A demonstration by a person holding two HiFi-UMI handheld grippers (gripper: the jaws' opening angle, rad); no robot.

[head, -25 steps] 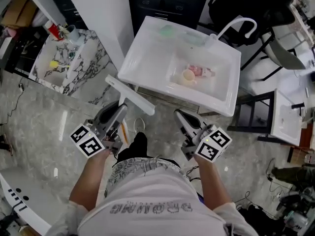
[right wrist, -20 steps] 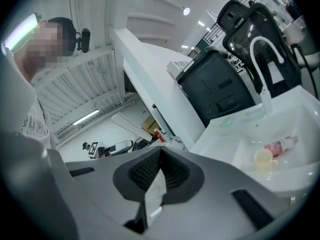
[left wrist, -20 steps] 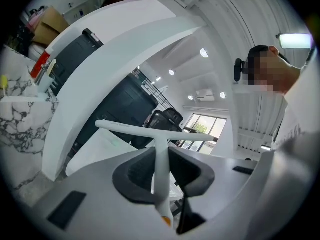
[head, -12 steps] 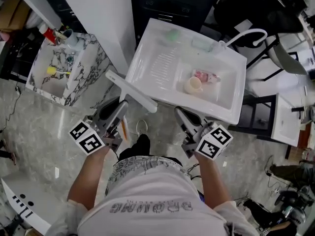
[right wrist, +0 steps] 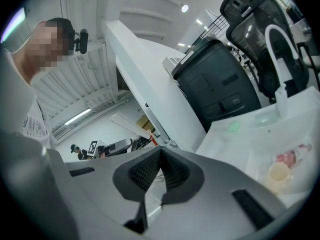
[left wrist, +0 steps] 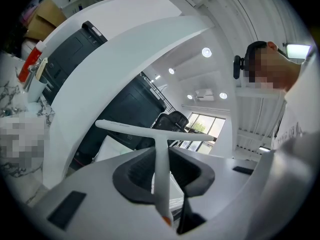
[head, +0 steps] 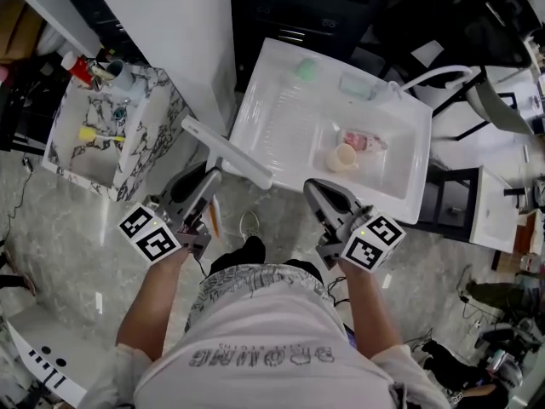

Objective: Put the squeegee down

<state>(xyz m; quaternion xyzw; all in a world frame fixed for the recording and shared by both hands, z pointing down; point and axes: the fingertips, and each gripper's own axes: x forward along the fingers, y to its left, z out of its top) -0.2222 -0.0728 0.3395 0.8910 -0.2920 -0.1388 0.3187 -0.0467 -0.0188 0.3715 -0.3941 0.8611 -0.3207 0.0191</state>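
In the head view my left gripper (head: 211, 177) is shut on the handle of a white T-shaped squeegee (head: 226, 153). Its blade hangs in the air by the white sink's (head: 281, 126) left front edge. In the left gripper view, the handle (left wrist: 161, 179) runs between the dark pads and the blade (left wrist: 150, 130) lies crosswise beyond the left gripper (left wrist: 161, 151). My right gripper (head: 313, 186) stays below the sink's front rim; its jaws meet with nothing in them in the right gripper view (right wrist: 160, 151), where the squeegee (right wrist: 131, 125) shows at the left.
The sink basin holds a cream cup (head: 343, 156) and a pink item (head: 362, 141); a white faucet (head: 434, 77) arches at its far right. A marble-patterned stand (head: 136, 135) with small items is at the left. A tall white panel (head: 179, 24) rises between them.
Both grippers have moved on over the floor together, the squeegee still in the left one. In the head view the sink has slid right, so the blade now hangs left of its edge.
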